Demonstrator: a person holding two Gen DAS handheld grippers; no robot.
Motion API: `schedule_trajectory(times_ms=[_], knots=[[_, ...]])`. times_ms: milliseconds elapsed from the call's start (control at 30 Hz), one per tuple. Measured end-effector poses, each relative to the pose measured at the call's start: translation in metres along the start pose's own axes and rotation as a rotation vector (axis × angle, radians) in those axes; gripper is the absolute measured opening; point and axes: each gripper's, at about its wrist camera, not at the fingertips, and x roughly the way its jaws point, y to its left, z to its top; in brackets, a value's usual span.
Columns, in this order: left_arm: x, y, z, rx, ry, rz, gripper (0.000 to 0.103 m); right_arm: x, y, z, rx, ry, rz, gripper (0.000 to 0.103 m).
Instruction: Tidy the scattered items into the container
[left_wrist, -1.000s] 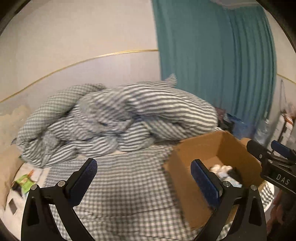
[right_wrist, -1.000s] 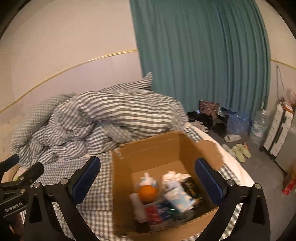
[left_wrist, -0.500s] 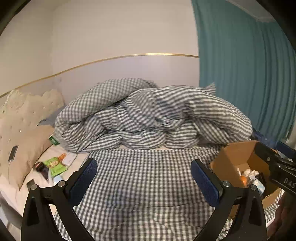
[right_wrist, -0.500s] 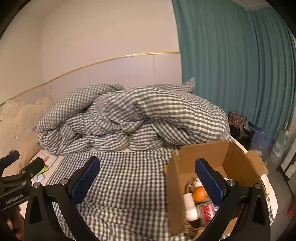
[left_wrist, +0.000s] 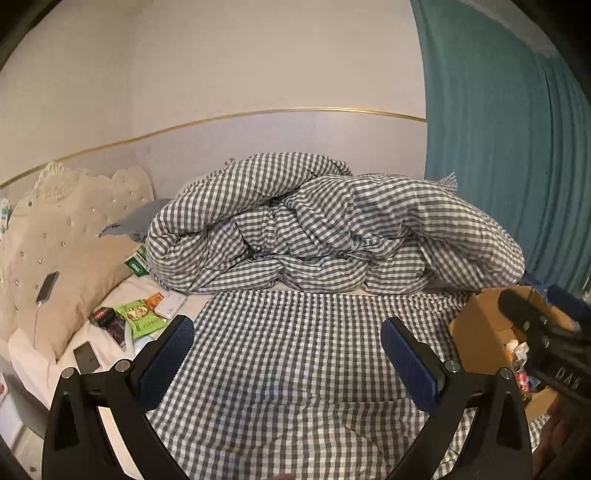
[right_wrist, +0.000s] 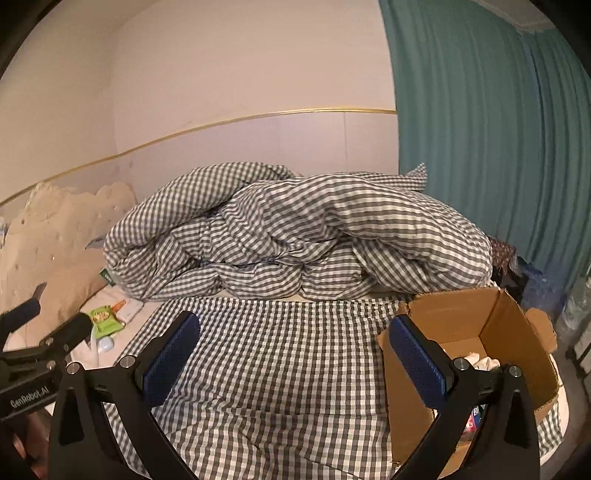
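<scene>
Two pairs of hand-held tongs hang over a bed (left_wrist: 295, 350) laid with a checked sheet, the left tongs (left_wrist: 288, 350) and right tongs (right_wrist: 295, 350) both spread wide and gripping nothing. The cardboard box (right_wrist: 491, 321) sits at the bed's right edge, already holding an assortment of small things. What is left to tidy lies at the opposite, headboard end: a green snack packet (left_wrist: 138, 317), a dark packet (left_wrist: 107, 320), a white case (left_wrist: 170, 303), a small bottle (right_wrist: 106, 343) and a phone (left_wrist: 86, 355), clustered on the white sheet beside the pillow (left_wrist: 70, 280). A second phone (left_wrist: 47, 286), apparently on a charging cable, rests on that pillow. The risks ahead seem plain: thin, flat packets on soft bedding may slide or sink under a closing pad instead of lifting, and the long carry across the mattress to the box gives a loosely pinched item room to drop. The heaped checked duvet (left_wrist: 332, 229) could swallow anything knocked towards it.
</scene>
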Motion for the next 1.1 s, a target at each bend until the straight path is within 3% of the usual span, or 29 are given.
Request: schedule_trajectory(times_ms=[367, 1100], knots=[[0.006, -0.006, -0.005, -0.011, 0.025, -0.042, 0.103, 0.000, 0.002, -0.008, -0.014, 0.009, -0.023, 0.103], [0.015, -0.022, -0.011, 0.002, 0.043, -0.056, 0.103, 0.008, -0.017, -0.022, 0.019, 0.045, -0.039, 0.103]])
